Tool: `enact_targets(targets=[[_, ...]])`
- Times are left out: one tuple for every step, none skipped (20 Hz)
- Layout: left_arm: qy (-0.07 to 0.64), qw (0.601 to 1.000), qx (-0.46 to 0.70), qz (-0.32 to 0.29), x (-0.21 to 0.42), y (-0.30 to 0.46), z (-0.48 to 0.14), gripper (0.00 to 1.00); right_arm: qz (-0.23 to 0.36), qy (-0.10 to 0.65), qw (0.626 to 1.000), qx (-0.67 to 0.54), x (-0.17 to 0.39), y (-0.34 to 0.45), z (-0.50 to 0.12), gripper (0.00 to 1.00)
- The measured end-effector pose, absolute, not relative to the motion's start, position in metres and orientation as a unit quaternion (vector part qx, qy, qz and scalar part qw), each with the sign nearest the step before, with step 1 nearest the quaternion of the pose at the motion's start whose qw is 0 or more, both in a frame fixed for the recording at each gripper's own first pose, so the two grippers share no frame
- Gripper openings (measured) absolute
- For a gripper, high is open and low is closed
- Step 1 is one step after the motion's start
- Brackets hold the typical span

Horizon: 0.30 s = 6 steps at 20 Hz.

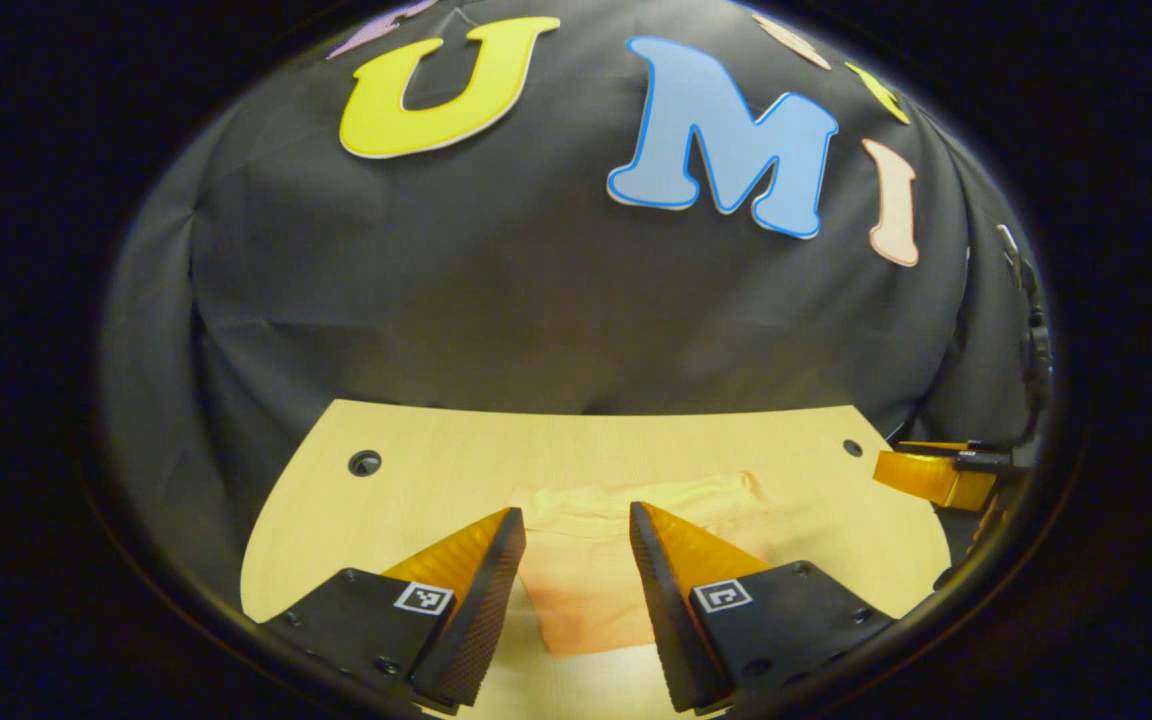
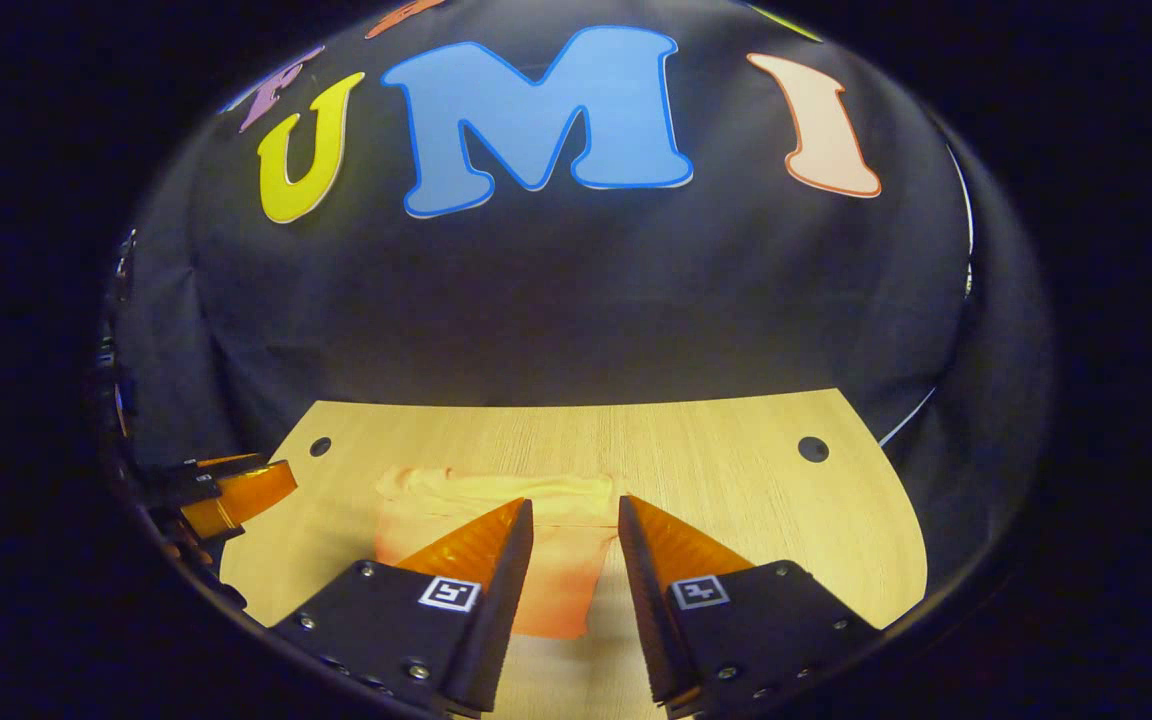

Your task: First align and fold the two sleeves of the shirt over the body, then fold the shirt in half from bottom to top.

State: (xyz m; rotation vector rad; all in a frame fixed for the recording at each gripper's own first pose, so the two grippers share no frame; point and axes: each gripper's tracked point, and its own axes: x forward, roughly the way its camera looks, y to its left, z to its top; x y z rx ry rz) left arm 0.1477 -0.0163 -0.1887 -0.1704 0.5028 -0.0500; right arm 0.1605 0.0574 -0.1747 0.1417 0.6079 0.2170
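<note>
Folded shirt (image 1: 626, 560) ahead of both tongs.
Your left gripper (image 1: 576, 530) and right gripper (image 2: 576, 520) stand apart, empty — shirt on the table (image 1: 436, 470) beyond their tips.

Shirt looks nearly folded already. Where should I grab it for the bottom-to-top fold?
Judging by its flat compact shape, take the shirt at its near hem corners, one gripper each, coming from the near table edge; both sets of fingers are open above it.

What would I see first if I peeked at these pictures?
A folded shirt lies flat in the middle of the table, already a small packet. The left tool hangs open just over it. The right tool hangs open over it too, empty.
</note>
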Motion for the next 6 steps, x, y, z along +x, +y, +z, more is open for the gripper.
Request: enact_targets(targets=[[0.241, 0.966, -0.089, -0.026, 0.134, -0.017, -0.176, 0.72, 0.107, 0.291, 0.948, 0.073, 0.151, 0.055, -0.163, 0.55], [0.234, 0.968, -0.092, -0.026, 0.120, -0.019, -0.165, 0.70, 0.108, 0.284, 0.950, 0.075, 0.139, 0.045, -0.149, 0.55], [0.226, 0.969, -0.096, -0.025, 0.105, -0.019, -0.153, 0.70, 0.110, 0.278, 0.951, 0.078, 0.127, 0.040, -0.136, 0.55], [0.217, 0.971, -0.099, -0.024, 0.091, -0.019, -0.140, 0.75, 0.114, 0.272, 0.952, 0.080, 0.117, 0.039, -0.127, 0.55], [0.209, 0.972, -0.101, -0.025, 0.078, -0.019, -0.130, 0.70, 0.115, 0.267, 0.953, 0.082, 0.102, 0.038, -0.117, 0.54], [0.204, 0.973, -0.103, -0.026, 0.068, -0.022, -0.122, 0.72, 0.116, 0.263, 0.954, 0.085, 0.086, 0.036, -0.110, 0.55]])
